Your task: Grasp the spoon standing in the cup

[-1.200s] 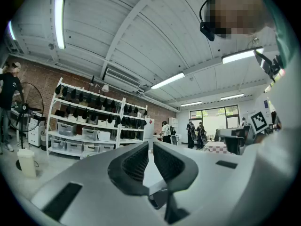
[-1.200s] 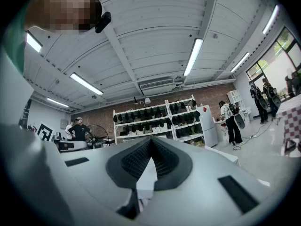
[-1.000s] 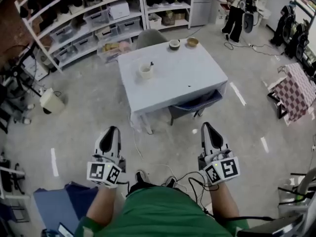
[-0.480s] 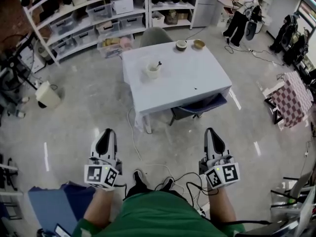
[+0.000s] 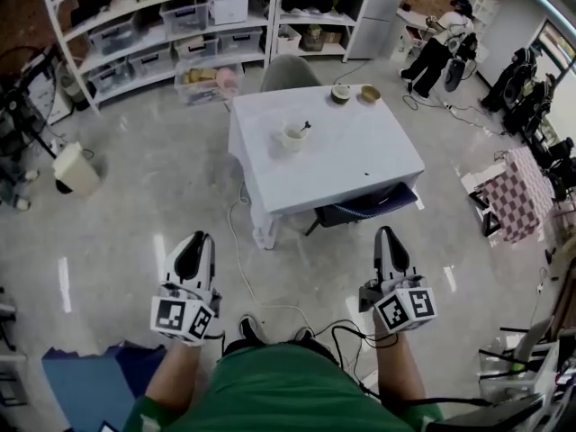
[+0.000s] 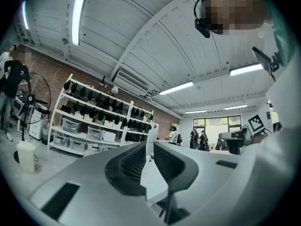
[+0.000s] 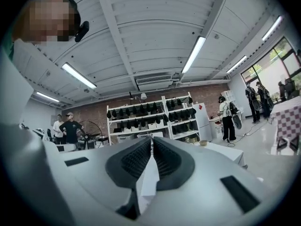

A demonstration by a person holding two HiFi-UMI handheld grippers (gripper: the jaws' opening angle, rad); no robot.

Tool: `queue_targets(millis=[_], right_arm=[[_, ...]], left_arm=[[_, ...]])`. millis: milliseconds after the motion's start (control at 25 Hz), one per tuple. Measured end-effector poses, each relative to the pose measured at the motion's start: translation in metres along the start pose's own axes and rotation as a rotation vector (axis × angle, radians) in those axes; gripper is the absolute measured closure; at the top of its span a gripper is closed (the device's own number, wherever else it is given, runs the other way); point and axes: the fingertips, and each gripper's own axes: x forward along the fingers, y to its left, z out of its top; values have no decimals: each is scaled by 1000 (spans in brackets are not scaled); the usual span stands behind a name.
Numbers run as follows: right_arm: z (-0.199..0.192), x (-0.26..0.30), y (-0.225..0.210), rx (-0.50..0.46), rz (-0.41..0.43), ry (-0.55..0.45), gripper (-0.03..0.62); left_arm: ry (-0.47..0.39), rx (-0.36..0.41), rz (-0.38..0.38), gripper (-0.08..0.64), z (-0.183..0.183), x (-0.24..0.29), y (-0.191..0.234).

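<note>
Far ahead in the head view, a pale cup (image 5: 293, 137) stands on the white table (image 5: 351, 165), near its left side. A dark spoon (image 5: 305, 127) stands in the cup and leans right. My left gripper (image 5: 199, 239) and right gripper (image 5: 387, 234) hover over the floor well short of the table, pointing towards it. Both are shut with nothing between the jaws. In the left gripper view the left gripper (image 6: 149, 149) shows ribbed pads close together. The right gripper (image 7: 152, 141) has its pads touching in the right gripper view, with the table's edge beyond them.
Two small bowls (image 5: 341, 91) (image 5: 370, 93) sit at the table's far edge. A grey chair (image 5: 288, 68) stands behind the table and a dark chair (image 5: 364, 207) is tucked under its near side. Shelves (image 5: 162, 25) line the back wall. A cable (image 5: 236, 241) trails on the floor.
The view has swung, so the table, cup and spoon now sit further right and slightly lower in the head view. Both grippers keep much the same place and stay shut.
</note>
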Motion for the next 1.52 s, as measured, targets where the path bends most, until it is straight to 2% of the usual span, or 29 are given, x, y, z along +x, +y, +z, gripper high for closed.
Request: queue_targets(millis=[240, 280, 360, 600, 760, 920, 1080, 1240, 1520], right_arm=[[-15, 29, 38, -2, -58, 37, 564], [-18, 35, 42, -5, -62, 47, 535], [-25, 50, 46, -9, -61, 73, 433], [-42, 106, 38, -3, -45, 116, 422], [-60, 162, 13, 36, -30, 141, 422], [-94, 224, -22, 98, -12, 162, 422], [-109, 300, -67, 145, 8, 191, 422], [-132, 366, -109, 192, 32, 254, 422], [-185, 463, -167, 308, 80, 367, 430]], left_arm=[[32, -55, -52, 511, -18, -7, 46], [32, -63, -55, 511, -20, -6, 54], [25, -79, -51, 511, -20, -1, 69], [31, -108, -21, 511, -28, 29, 103], [40, -94, 13, 511, -34, 54, 120], [53, -73, 84, 511, -50, 82, 142], [81, -98, 135, 511, -54, 142, 153], [119, -83, 177, 511, -55, 203, 157], [120, -196, 244, 511, -58, 292, 163]])
